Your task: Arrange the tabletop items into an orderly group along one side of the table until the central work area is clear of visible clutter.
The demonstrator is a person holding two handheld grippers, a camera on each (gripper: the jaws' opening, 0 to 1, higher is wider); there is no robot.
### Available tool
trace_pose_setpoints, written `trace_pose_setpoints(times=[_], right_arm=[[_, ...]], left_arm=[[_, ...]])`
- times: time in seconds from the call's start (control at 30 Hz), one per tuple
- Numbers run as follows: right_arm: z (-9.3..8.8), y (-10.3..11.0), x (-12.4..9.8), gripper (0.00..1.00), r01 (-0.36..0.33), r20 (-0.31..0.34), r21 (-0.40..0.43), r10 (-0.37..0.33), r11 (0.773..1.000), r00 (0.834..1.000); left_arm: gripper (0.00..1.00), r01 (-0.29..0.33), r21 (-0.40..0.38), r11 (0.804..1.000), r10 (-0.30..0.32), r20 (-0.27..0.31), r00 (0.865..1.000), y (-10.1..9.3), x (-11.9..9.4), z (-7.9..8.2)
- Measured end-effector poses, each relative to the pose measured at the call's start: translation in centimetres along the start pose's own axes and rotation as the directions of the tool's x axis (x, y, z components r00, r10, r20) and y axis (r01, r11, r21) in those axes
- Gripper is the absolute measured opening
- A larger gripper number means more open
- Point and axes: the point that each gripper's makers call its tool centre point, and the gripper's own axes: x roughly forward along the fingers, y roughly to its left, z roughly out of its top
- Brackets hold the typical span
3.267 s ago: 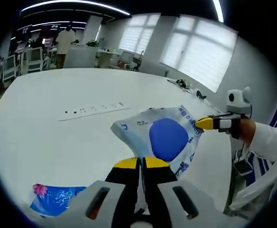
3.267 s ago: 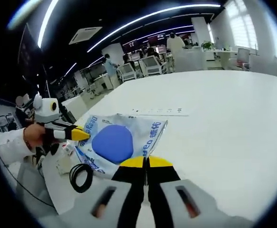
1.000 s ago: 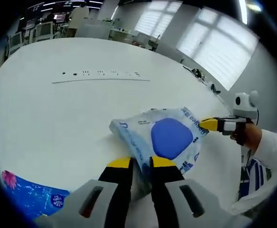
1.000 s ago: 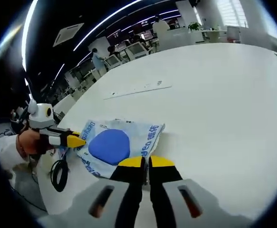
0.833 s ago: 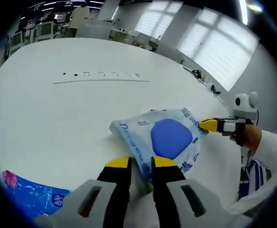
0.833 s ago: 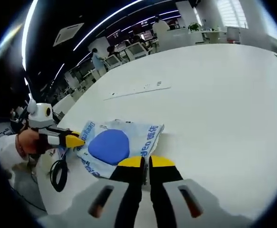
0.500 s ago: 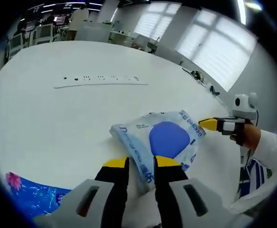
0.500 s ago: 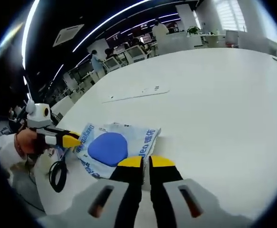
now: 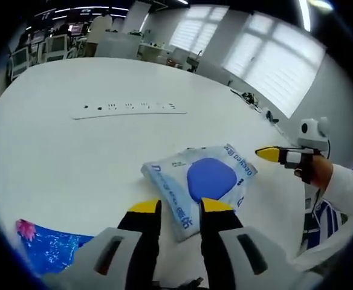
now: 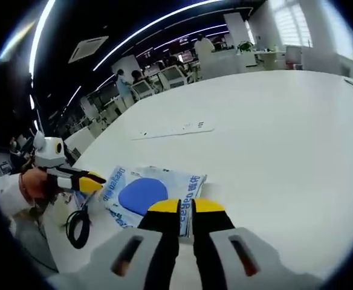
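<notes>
My left gripper (image 9: 181, 206) has its yellow-tipped jaws spread, with a clear gap between them, and nothing is pinched; the tips sit just at the near edge of the white-and-blue plastic bag (image 9: 202, 179), which lies flat on the white table (image 9: 74, 151). I cannot tell whether the tips touch the bag. My right gripper (image 10: 186, 206) has its jaws open only a narrow slit, nothing between them, its tips just over the bag's (image 10: 149, 192) near edge in the right gripper view. In the left gripper view the right gripper (image 9: 267, 154) hangs just beside the bag's far corner, apart from it. In the right gripper view the left gripper (image 10: 90, 180) hangs at the bag's other end. A blue packet with a pink flower (image 9: 46, 248) lies well apart from the bag near the table edge. A coiled black cable (image 10: 78, 227) rests beside the bag. A power strip panel (image 9: 128, 109) is set into the table further off.
</notes>
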Motion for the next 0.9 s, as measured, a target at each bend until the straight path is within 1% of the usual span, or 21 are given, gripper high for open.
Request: trace_pose_setpoints(times=[0.13,0.37,0.57,0.8,0.9], right_arm=[[0.2,0.4,-0.3,0.08,-0.003,0.004,-0.005,0.003,1.000,1.000],[0.8,1.2,-0.9,0.10,-0.011,0.017,-0.017,0.012,1.000,1.000],[1.3,1.8,-1.6,0.16,-0.014,0.035,-0.021,0.015,1.000,0.999],[2.0,2.8,-2.5,0.20,-0.028,0.047,-0.037,0.029,0.999,0.998],[2.3,3.7,-3.0,0.21,-0.041,0.055,-0.046,0.043,0.998,0.998]], left_arm=[[0.26,0.003,0.007,1.000,-0.003,0.006,1.000,-0.2,-0.5,0.3],[0.29,0.005,0.020,1.000,-0.006,0.024,1.000,-0.5,-1.7,0.9],[0.31,0.005,0.031,1.000,-0.006,0.037,0.999,-0.8,-2.8,1.3],[0.34,0.009,0.044,0.999,-0.012,0.057,0.998,-1.4,-4.0,2.0],[0.35,0.010,0.052,0.999,-0.013,0.068,0.998,-1.6,-4.8,2.4]])
